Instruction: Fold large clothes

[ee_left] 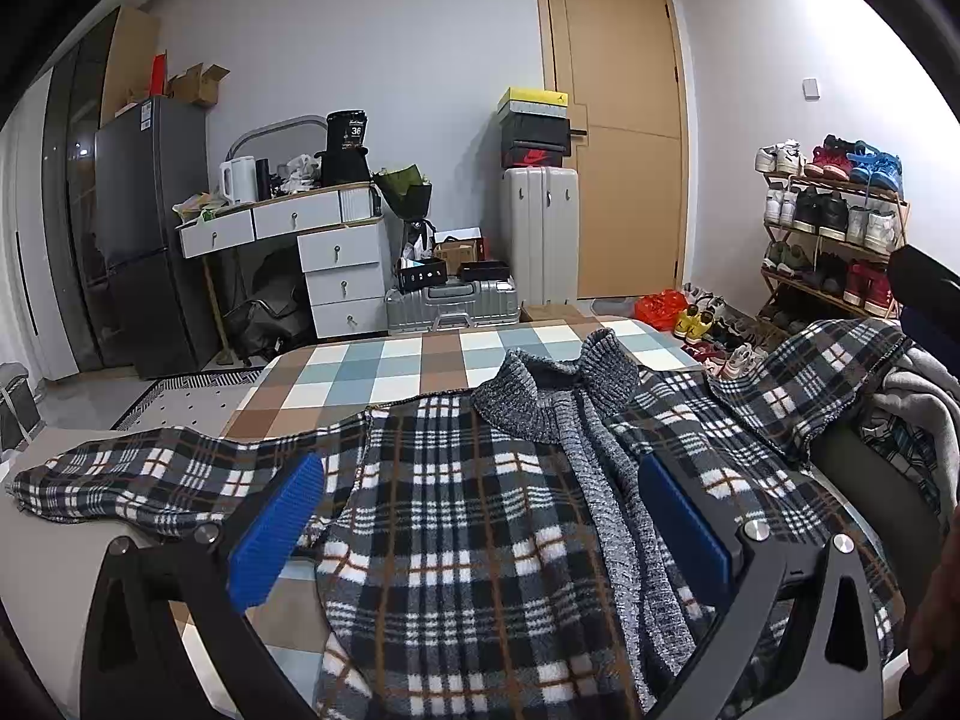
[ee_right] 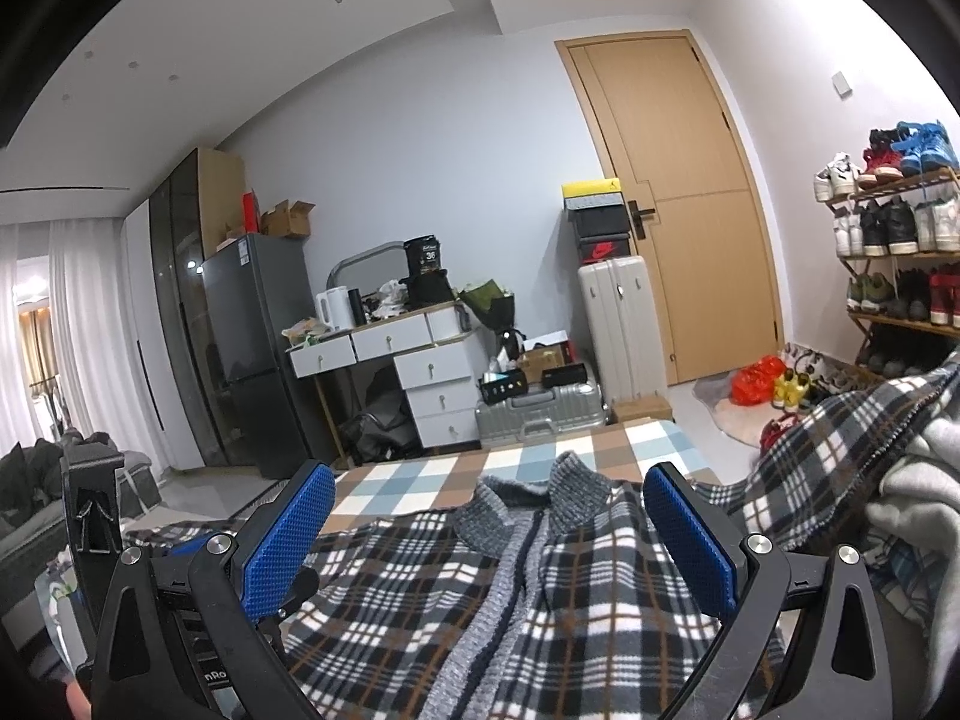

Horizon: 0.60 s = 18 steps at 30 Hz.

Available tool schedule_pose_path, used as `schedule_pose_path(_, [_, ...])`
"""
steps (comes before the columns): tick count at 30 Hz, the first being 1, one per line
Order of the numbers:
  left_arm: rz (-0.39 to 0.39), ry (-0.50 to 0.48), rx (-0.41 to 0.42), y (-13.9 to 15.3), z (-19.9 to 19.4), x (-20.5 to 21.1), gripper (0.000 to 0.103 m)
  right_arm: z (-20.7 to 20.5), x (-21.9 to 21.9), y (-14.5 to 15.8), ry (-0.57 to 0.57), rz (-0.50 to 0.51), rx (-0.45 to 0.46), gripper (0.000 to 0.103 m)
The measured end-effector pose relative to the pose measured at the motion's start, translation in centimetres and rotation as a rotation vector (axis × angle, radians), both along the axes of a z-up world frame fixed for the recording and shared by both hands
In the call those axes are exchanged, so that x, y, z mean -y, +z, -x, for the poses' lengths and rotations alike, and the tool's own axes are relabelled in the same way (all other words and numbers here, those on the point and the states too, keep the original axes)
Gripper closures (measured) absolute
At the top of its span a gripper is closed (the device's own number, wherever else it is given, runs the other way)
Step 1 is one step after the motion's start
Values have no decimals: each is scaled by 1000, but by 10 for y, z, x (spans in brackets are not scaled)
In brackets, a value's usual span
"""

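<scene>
Fleecy plaid jacket [ee_left: 456, 516] spread flat on checked table [ee_left: 384, 372]; soft, floppy, likely draggy. Left gripper [ee_left: 480, 516], right gripper [ee_right: 489, 531] both released, empty. Best pinching sleeve [ee_left: 120, 480] at 9 o'clock.

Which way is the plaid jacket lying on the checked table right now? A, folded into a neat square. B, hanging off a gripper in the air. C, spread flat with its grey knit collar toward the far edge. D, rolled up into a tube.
C: the plaid jacket lies spread open on the checked table, its grey knit collar at the far end, with both grippers open above it.
</scene>
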<state>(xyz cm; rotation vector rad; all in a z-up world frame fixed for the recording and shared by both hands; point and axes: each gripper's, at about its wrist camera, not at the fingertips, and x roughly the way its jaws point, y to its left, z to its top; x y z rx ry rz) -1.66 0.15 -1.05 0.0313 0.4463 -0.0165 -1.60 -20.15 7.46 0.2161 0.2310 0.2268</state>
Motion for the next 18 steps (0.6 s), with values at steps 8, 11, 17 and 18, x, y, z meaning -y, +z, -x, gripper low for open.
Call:
schedule_pose_path(8, [4,15,-2,1,0,-4,1,-3,10,0,-22,-16,-37,0])
schedule_pose_path(11, [12,23,-2,3,0,-9,1,-9,37,9,-53,-33,-111,0])
schedule_pose_path(17, [27,-7,-7,6,-3,-19,1,-14,171,27,-261,-146,-382,0])
schedule_pose_path(18, [36,-11,-10,6,-4,-20,1,-14,193,28,-288,-160,-420,0])
